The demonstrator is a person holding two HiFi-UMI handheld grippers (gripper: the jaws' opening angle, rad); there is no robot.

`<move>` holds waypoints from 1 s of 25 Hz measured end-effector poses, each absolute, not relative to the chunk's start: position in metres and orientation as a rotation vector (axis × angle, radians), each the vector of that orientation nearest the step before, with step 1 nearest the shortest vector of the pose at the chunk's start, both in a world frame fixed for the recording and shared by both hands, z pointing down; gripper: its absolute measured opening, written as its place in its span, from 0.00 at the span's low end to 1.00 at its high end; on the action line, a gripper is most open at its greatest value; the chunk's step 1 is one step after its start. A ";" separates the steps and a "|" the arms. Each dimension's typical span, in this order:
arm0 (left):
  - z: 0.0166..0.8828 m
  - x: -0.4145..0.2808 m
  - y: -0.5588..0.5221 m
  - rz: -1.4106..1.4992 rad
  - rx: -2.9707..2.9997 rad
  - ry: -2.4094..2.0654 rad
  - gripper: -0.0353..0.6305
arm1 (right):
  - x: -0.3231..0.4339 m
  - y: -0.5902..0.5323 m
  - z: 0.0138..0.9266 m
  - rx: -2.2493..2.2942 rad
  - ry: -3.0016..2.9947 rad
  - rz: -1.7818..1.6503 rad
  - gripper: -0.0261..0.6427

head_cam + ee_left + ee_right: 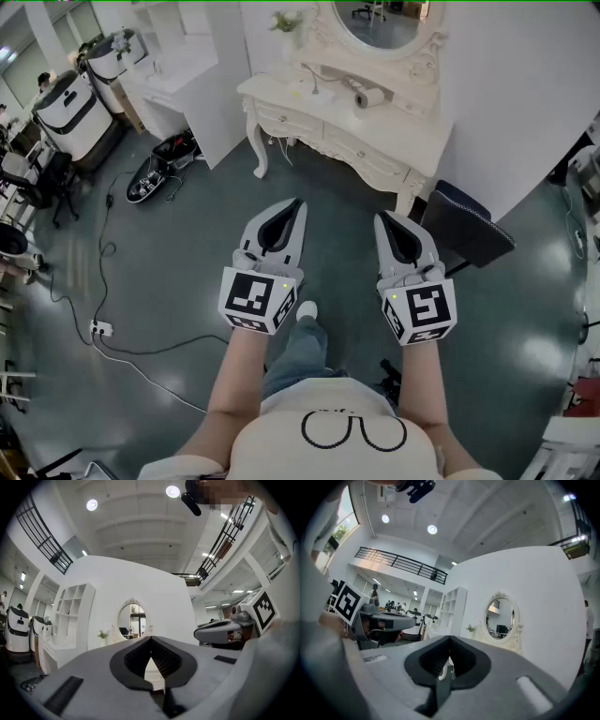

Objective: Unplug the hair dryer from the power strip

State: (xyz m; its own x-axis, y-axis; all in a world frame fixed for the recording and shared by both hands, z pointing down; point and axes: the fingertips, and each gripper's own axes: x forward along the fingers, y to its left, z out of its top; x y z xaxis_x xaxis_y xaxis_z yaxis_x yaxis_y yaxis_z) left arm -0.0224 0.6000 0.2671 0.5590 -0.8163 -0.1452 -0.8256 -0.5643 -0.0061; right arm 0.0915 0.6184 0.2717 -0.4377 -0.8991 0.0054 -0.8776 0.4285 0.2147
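Observation:
A white dressing table [375, 150] with an oval mirror stands ahead of me. On its top lies a pale grey object [368, 95] that looks like the hair dryer, with a thin cord [314, 84] to its left. I see no power strip on the table. My left gripper [298, 202] and right gripper [380, 217] are held side by side above the floor, well short of the table. Both point at it, jaws shut and empty. The left gripper view has the shut tips [151, 639] before the mirror [131, 619]; the right gripper view shows its own [450, 639].
A dark stool [466, 225] stands at the table's right end. A small white socket block [100, 328] with cables lies on the floor at left. White machines [70, 108], a black item [155, 173] and a white shelf unit [187, 66] fill the left side.

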 end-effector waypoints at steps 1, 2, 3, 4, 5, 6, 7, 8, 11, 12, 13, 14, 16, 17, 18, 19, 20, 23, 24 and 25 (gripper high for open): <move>0.269 -0.024 0.589 0.186 -2.710 1.428 0.05 | 0.090 0.607 0.275 1.593 -2.554 -0.263 0.04; 0.271 -0.025 0.578 0.178 -2.711 1.428 0.05 | 0.089 0.596 0.277 1.591 -2.556 -0.252 0.04; 0.272 -0.027 0.566 0.172 -2.711 1.431 0.05 | 0.087 0.584 0.280 1.587 -2.557 -0.242 0.04; 0.274 -0.031 0.554 0.168 -2.711 1.436 0.05 | 0.084 0.571 0.283 1.583 -2.558 -0.233 0.04; 0.275 -0.034 0.540 0.168 -2.712 1.443 0.05 | 0.082 0.558 0.286 1.579 -2.555 -0.228 0.04; 0.277 -0.037 0.525 0.170 -2.714 1.449 0.05 | 0.079 0.542 0.289 1.577 -2.550 -0.225 0.04; 0.280 -0.040 0.508 0.173 -2.718 1.454 0.05 | 0.078 0.525 0.292 1.578 -2.544 -0.222 0.04; 0.283 -0.041 0.490 0.174 -2.722 1.455 0.05 | 0.078 0.507 0.295 1.580 -2.542 -0.216 0.04; 0.292 -0.042 0.433 0.172 -2.738 1.445 0.05 | 0.075 0.452 0.300 1.580 -2.577 -0.177 0.04; 0.292 -0.042 0.414 0.176 -2.745 1.437 0.05 | 0.073 0.433 0.300 1.576 -2.585 -0.166 0.04; 0.290 -0.042 0.395 0.182 -2.752 1.427 0.05 | 0.072 0.415 0.299 1.571 -2.583 -0.162 0.04; 0.288 -0.043 0.377 0.188 -2.758 1.415 0.05 | 0.070 0.398 0.298 1.568 -2.577 -0.163 0.05; 0.282 -0.046 0.349 0.202 -2.772 1.391 0.05 | 0.066 0.370 0.297 1.570 -2.570 -0.155 0.08; 0.280 -0.049 0.338 0.208 -2.778 1.383 0.05 | 0.063 0.360 0.297 1.573 -2.569 -0.146 0.12; 0.279 -0.053 0.328 0.211 -2.784 1.381 0.05 | 0.060 0.350 0.296 1.574 -2.566 -0.139 0.12; 0.279 -0.056 0.318 0.209 -2.789 1.383 0.05 | 0.058 0.341 0.297 1.570 -2.562 -0.130 0.13; 0.280 -0.058 0.309 0.205 -2.795 1.387 0.05 | 0.056 0.331 0.299 1.560 -2.559 -0.118 0.17; 0.289 -0.062 0.282 0.179 -2.809 1.407 0.05 | 0.054 0.302 0.310 1.532 -2.555 -0.074 0.25; 0.292 -0.062 0.273 0.172 -2.812 1.415 0.05 | 0.056 0.292 0.313 1.530 -2.553 -0.065 0.25; 0.296 -0.062 0.263 0.166 -2.815 1.423 0.05 | 0.057 0.281 0.316 1.531 -2.553 -0.059 0.26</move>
